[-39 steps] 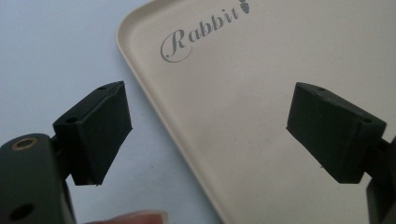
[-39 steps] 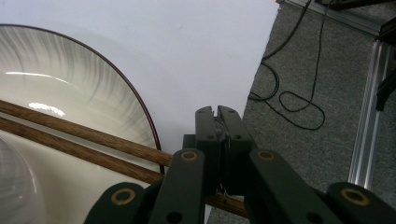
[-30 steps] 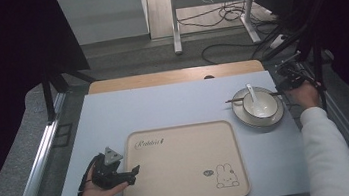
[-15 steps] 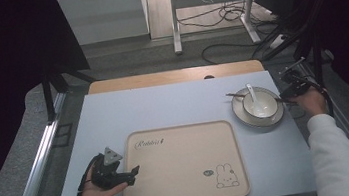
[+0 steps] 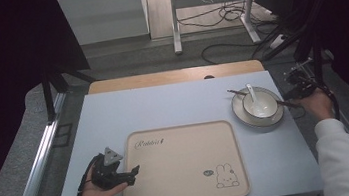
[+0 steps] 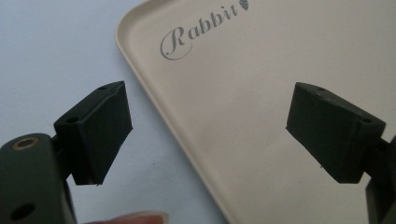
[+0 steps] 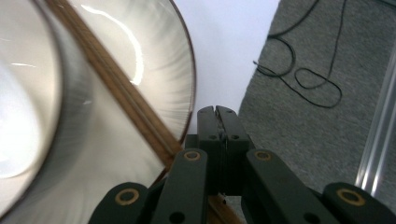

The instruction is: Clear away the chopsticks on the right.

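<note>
Under the closed right gripper, the chopsticks' near ends are hidden.

- We are seeing a pair of brown wooden chopsticks lying side by side across the top of the dishes at the right side of the table, slanting from far left to near right; in the right gripper view the chopsticks are running diagonally over the plate's rim.
- The plate is round and pale with a dark rim, sitting flat on the light blue table, just beside the tray's far right corner.
- A white bowl is standing upright on the plate, and a white spoon is resting in it, its handle pointing away from us.
</note>
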Available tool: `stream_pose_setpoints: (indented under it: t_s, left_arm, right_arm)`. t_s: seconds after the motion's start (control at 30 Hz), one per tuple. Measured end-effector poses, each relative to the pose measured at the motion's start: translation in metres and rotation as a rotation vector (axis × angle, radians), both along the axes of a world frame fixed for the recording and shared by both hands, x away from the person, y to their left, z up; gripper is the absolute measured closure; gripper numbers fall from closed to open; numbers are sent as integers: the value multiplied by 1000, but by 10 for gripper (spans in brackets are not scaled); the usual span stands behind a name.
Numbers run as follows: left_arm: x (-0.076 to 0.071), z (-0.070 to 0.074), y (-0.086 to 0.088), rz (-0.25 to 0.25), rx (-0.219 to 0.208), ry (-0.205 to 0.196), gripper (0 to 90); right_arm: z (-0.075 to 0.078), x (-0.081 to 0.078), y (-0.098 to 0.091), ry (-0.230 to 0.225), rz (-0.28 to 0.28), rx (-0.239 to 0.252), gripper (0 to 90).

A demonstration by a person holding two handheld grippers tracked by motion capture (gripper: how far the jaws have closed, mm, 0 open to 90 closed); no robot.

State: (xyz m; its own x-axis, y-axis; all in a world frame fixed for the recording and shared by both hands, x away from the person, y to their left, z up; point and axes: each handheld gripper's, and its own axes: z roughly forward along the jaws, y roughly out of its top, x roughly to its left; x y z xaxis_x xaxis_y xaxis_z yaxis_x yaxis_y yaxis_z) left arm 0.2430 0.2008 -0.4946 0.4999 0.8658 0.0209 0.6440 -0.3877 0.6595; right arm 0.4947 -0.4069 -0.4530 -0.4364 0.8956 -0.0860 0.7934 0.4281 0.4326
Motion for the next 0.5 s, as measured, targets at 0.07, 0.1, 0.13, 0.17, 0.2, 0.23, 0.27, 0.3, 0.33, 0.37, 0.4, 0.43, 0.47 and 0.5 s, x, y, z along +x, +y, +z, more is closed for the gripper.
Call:
stream_pose_setpoints:
  t_s: [0.07, 0.1, 0.13, 0.17, 0.2, 0.23, 0.27, 0.3, 0.33, 0.37, 0.4, 0.43, 0.47, 0.5]
  left_arm:
    - [0, 0, 0, 1, -1, 0, 142]
    - [0, 0, 0, 0, 0, 0, 142]
    - [0, 0, 0, -1, 1, 0, 142]
    - [0, 0, -1, -3, 3, 1, 142]
    - [0, 0, -1, -3, 3, 1, 142]
    - [0, 0, -1, -3, 4, 1, 142]
    - [0, 0, -1, -3, 4, 1, 142]
    - [0, 0, -1, -2, 5, 0, 142]
    - [0, 0, 0, -1, 5, 1, 142]
    - [0, 0, 0, 1, 4, 1, 142]
    - [0, 0, 0, 2, 3, 1, 142]
    - [0, 0, 0, 7, -1, -1, 141]
    - [0, 0, 0, 6, 0, -1, 142]
    - [0, 0, 0, 6, 0, -1, 142]
  right_arm:
    - [5, -3, 1, -7, 12, 16, 888]
    - [6, -5, 2, -11, 19, 22, 888]
    - [7, -6, 3, -14, 27, 31, 888]
    - [7, -8, 4, -15, 32, 36, 888]
    - [7, -9, 6, -13, 43, 36, 888]
    - [6, -10, 7, -12, 48, 32, 888]
    - [5, -11, 8, -9, 55, 32, 888]
    - [4, -12, 8, -10, 59, 33, 888]
    - [3, -12, 8, -14, 60, 38, 888]
    - [3, -12, 8, -17, 60, 44, 888]
    - [3, -13, 8, -20, 59, 52, 888]
    - [2, -13, 8, -21, 59, 57, 888]
    - [2, -13, 7, -21, 59, 58, 888]
    - [2, -13, 7, -21, 59, 58, 888]
